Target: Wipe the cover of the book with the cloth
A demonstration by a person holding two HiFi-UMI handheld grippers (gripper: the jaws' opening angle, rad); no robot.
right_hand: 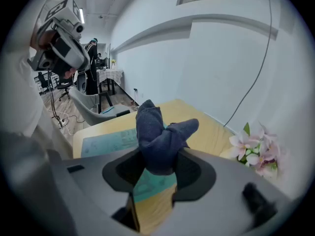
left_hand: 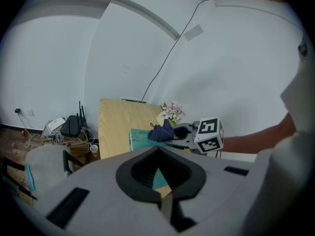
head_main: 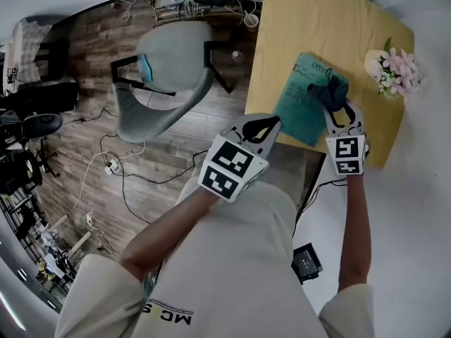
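A wooden table (head_main: 310, 20) is seen against a white wall, with a teal book (head_main: 297, 108) laid flat near its front edge; bare tabletop is left beyond the book and to its left; the right gripper (head_main: 335, 108) is reached forward on an outstretched forearm, its jaws closed on a bunched dark blue cloth (head_main: 330, 90), which is held over the book's right side; the left gripper (head_main: 271, 124) is held on a bent arm at the table's front edge, just beside the book's near corner, its jaws brought together with nothing gripped; pink flowers (head_main: 396, 69) are set by the table's right edge, near the cloth
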